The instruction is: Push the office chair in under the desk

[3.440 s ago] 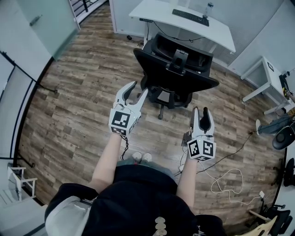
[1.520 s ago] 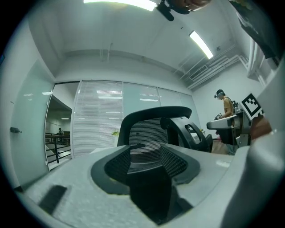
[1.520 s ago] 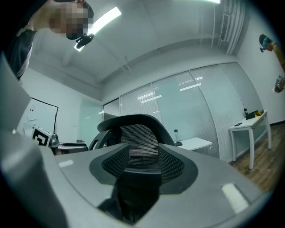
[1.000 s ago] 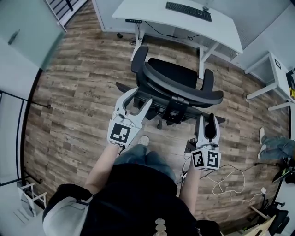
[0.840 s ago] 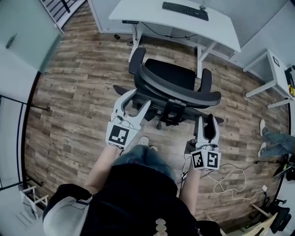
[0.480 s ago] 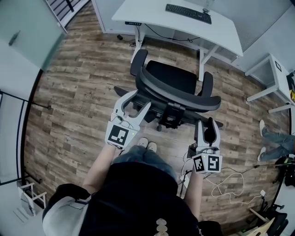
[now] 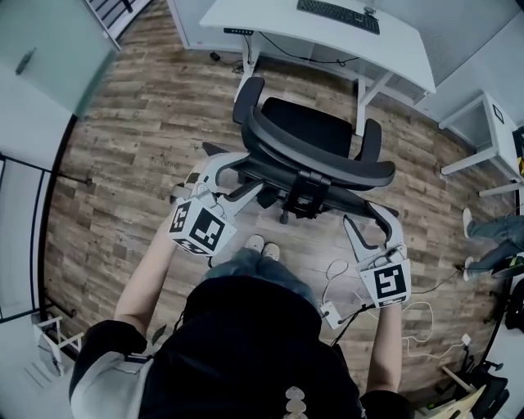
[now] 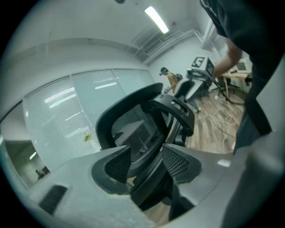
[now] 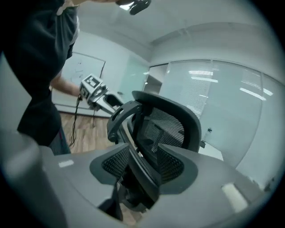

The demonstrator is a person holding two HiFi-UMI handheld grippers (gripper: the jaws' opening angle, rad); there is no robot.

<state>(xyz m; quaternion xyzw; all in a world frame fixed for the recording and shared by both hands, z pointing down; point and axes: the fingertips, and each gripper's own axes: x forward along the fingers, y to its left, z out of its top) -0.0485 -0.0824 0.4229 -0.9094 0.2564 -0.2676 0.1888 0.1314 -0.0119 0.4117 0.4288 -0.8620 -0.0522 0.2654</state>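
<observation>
A black mesh office chair [image 7: 304, 131] stands on the wood floor with its back towards me, its seat short of the white desk [image 7: 270, 18]. My left gripper [image 7: 232, 176] is at the left end of the backrest [image 7: 319, 168]. Its jaws are opening, with the backrest's dark rim [image 8: 151, 178] running between them. My right gripper [image 7: 370, 219] is by the backrest's right end. Its fingers stand spread, and the chair's rim [image 9: 142, 173] lies in the gap. Both gripper views look at the rear of the chair [image 9: 167, 124], with its mesh and headrest bracket.
A keyboard [image 7: 338, 16] lies on the desk. A second white table [image 7: 490, 123] stands at the right, with another person's legs [image 7: 491, 233] below it. Cables and a power strip [image 7: 329, 311] trail on the floor by my right side. A glass wall runs along the left.
Both grippers have spread apart to the two ends of the chair's backrest, the left going left and the right going right. The right gripper's fingers, close together before, now stand apart.
</observation>
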